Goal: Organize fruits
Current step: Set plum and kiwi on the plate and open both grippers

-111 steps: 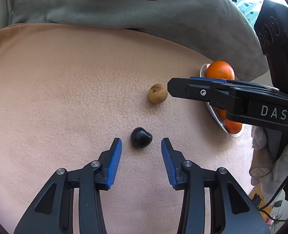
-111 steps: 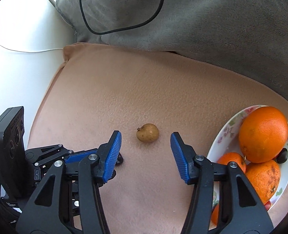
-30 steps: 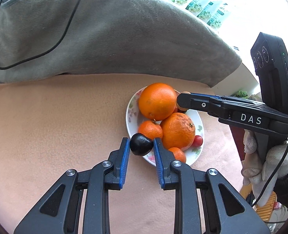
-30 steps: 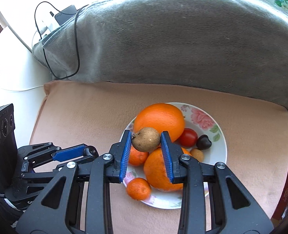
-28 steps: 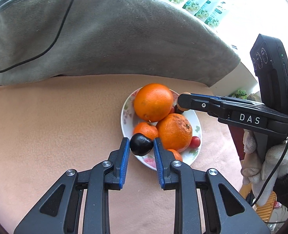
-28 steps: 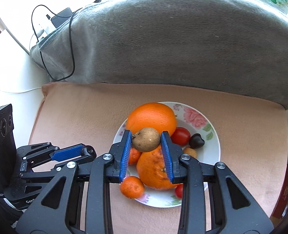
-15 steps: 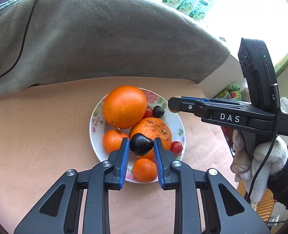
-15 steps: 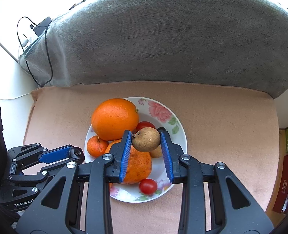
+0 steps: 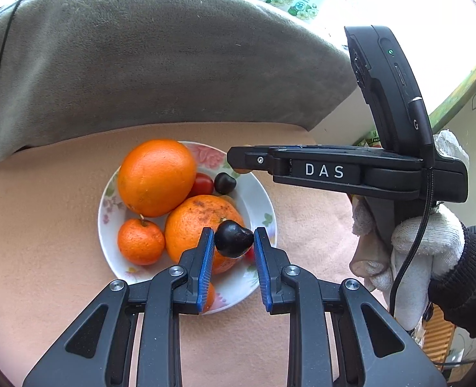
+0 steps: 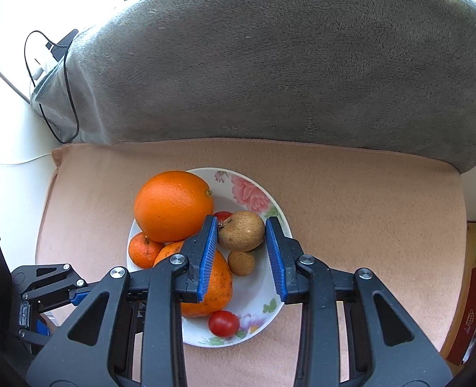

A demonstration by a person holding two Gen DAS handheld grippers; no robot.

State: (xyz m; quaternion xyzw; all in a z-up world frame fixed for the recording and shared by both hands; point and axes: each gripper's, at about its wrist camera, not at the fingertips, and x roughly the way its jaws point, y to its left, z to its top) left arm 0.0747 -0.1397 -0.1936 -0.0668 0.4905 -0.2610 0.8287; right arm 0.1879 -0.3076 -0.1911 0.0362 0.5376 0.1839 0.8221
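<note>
Two handheld grippers hover above a floral white plate [image 10: 249, 193] of fruit that sits on a peach-coloured cloth [image 10: 367, 200], with a grey blanket [image 10: 270, 64] bunched up behind it. Left gripper [image 9: 233, 242], seen from its own camera, is closed on a small dark glossy fruit [image 9: 233, 238], pinched between its blue pads over the near side of the plate. Right gripper [image 10: 242, 235] is clamped on a small brown fruit [image 10: 242, 231], held over the right half of the plate. On the plate lie a large orange [image 10: 173, 205] at the back left, a rougher orange [image 9: 199, 222] in front of it, a small mandarin [image 9: 140, 241] at the left, a cherry tomato [image 10: 223, 323] at the near edge, and a second small brown fruit [image 10: 241, 262] just below the held one. From the left camera, another dark fruit [image 9: 224, 183] rests near the far rim, and a white-gloved hand [image 9: 425, 242] grips the right tool's handle
</note>
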